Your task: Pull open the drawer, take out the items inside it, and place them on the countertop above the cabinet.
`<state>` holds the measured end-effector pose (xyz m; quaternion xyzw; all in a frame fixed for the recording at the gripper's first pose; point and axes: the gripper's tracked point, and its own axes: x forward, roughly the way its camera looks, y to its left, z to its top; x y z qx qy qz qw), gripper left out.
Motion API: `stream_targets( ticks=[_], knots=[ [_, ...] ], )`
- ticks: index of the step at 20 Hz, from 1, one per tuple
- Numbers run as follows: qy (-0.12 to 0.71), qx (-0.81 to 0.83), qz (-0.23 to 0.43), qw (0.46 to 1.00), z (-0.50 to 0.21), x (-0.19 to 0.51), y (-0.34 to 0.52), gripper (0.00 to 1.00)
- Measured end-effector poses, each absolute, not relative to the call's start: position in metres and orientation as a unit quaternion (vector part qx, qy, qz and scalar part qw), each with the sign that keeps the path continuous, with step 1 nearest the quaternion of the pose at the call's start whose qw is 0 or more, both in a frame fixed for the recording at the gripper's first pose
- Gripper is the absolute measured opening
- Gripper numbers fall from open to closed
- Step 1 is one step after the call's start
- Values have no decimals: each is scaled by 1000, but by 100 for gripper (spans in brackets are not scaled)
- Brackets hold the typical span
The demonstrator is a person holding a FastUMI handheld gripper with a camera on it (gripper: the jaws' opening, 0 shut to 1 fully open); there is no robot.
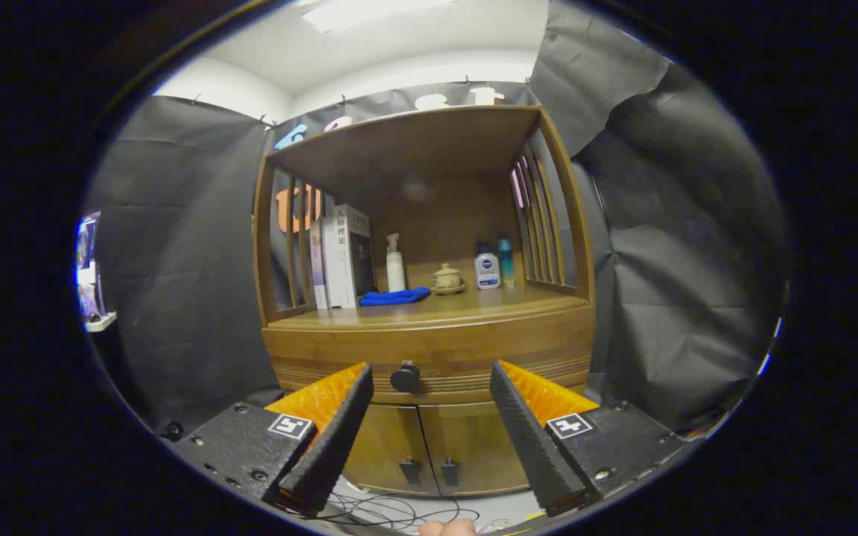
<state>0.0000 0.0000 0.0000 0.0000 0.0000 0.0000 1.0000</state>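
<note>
Wooden cabinet [429, 350] seen head-on, with an open shelf above a closed drawer [429, 365]. On the countertop [474, 304], left to right: upright books [339, 257] at the slatted side; a folded blue cloth [395, 296]; a white spray bottle [395, 264] behind it; a small lidded teacup on a saucer [447, 279]; a white lotion bottle [487, 269]; a teal bottle [506, 262] just beside it. The gripper [429, 380] has its fingers spread wide, empty, with the round black drawer knob [404, 377] between them, nearer the left finger and beyond the tips. Two cupboard doors [429, 447] below stand closed.
</note>
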Motion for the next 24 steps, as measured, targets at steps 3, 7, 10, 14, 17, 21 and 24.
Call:
stream_targets(
  ticks=[3,7,10,14,17,21,24],
  knots=[
    [-3,-14,4,1000,0,0,-1,99],
    [-1,-24,12,1000,-2,2,1,99],
    [1,-25,12,1000,-5,2,3,99],
    [1,-30,11,999,-4,1,3,99],
    [3,-27,10,1000,-6,0,3,99],
    [9,-25,6,1000,-8,1,4,99],
    [9,-28,5,1000,-7,1,4,99]
  ],
)
